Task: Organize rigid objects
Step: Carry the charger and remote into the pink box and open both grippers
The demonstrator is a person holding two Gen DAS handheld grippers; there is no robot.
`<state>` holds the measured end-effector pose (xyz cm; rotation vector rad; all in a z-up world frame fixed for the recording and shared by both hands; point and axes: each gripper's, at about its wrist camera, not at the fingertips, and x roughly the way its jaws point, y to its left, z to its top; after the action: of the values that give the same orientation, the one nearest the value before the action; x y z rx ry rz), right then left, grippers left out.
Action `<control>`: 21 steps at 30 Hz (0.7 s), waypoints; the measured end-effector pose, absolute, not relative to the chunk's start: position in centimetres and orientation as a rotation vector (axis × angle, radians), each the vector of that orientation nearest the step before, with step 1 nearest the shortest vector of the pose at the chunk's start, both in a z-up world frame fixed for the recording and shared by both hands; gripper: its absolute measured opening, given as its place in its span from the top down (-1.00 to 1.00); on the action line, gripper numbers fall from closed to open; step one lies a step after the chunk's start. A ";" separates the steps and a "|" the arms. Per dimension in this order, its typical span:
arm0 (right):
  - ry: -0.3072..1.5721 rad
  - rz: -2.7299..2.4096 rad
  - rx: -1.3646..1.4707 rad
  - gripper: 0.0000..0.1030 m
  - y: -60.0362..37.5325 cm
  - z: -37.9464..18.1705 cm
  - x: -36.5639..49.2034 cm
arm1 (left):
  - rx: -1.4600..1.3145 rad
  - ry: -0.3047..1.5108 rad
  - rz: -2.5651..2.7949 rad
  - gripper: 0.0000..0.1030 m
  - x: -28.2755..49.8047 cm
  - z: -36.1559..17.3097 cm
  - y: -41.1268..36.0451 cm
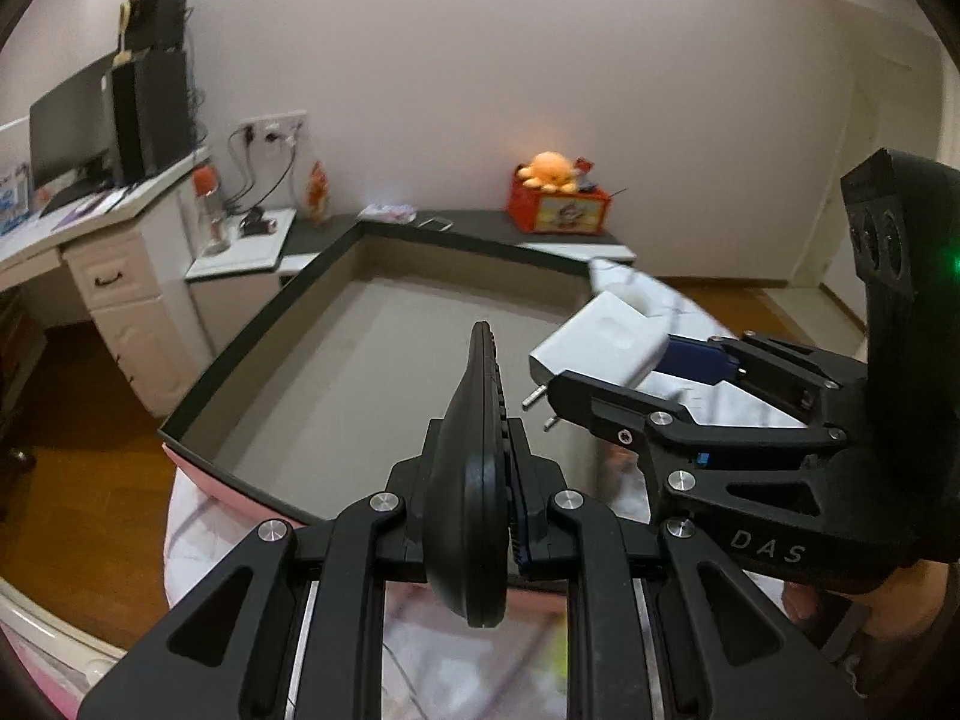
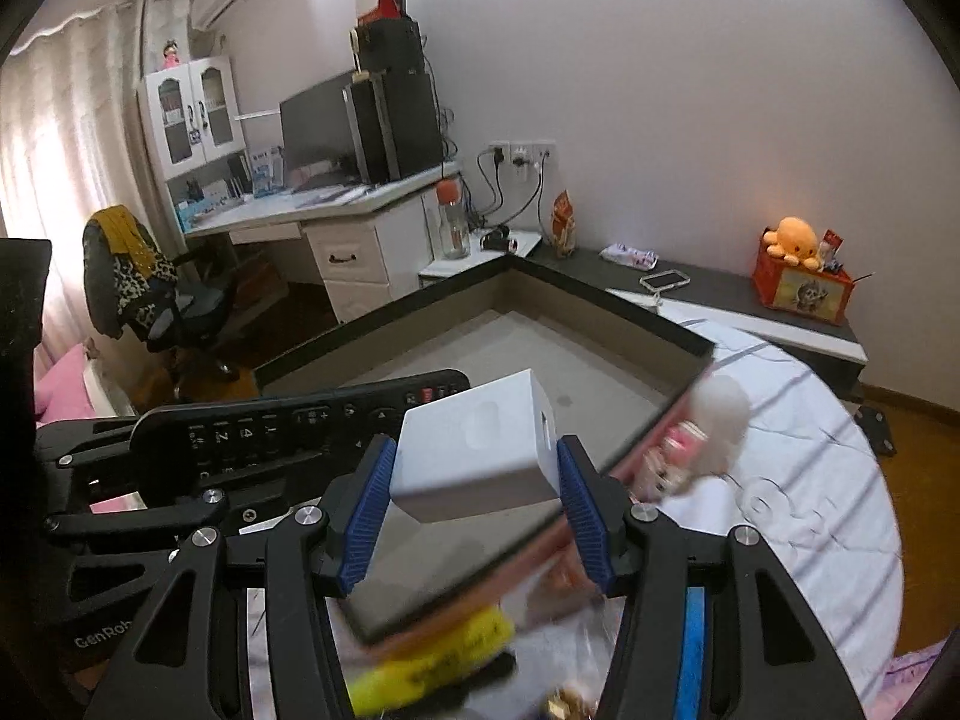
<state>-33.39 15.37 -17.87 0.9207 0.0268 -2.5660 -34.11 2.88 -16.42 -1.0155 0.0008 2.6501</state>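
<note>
My left gripper (image 1: 477, 450) is shut on a black remote control (image 1: 474, 408), which stands on its edge between the fingers and points out over an open box (image 1: 240, 348). The box has a dark rim, a grey inside and pink outer walls. My right gripper (image 2: 477, 480) is shut on a white charger plug (image 2: 474, 450), its blue pads (image 2: 372, 516) pressing on both sides, just above the box's (image 2: 600, 294) near edge. In the left wrist view the right gripper (image 1: 648, 360) holds the charger (image 1: 600, 342) with its metal prongs pointing left. In the right wrist view the remote (image 2: 288, 420) lies at the left.
The box rests on a round table with a white patterned cloth (image 2: 810, 480). A white fluffy toy (image 2: 717, 414) and a yellow item (image 2: 432, 666) lie beside the box. Beyond are a low shelf with an orange box and plush (image 2: 798, 264), a phone (image 2: 663, 281), a desk (image 2: 336, 210) and a chair (image 2: 150, 288).
</note>
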 end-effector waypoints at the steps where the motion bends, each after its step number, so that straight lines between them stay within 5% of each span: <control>1: 0.029 -2.563 0.942 -0.08 15.1 -18.2 -34.0 | -1.030 -0.007 2.651 0.67 -34.6 -16.8 2.8; 14: -0.008 -2.536 1.079 -0.11 15.0 -20.9 -36.8 | -1.108 -0.057 2.672 0.56 -36.8 -19.2 2.1; 19: -0.030 -2.576 1.070 -0.32 15.9 -20.2 -35.7 | -1.070 -0.040 2.768 -0.07 -35.4 -18.0 1.5; 21: -0.048 -2.607 1.048 -0.48 16.5 -19.5 -35.0 | -1.028 -0.075 2.814 -0.67 -34.4 -17.2 1.0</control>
<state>-35.04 16.49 -19.53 1.0484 -0.0480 -2.6073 -34.41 0.95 -17.18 -1.0282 -0.0751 2.8137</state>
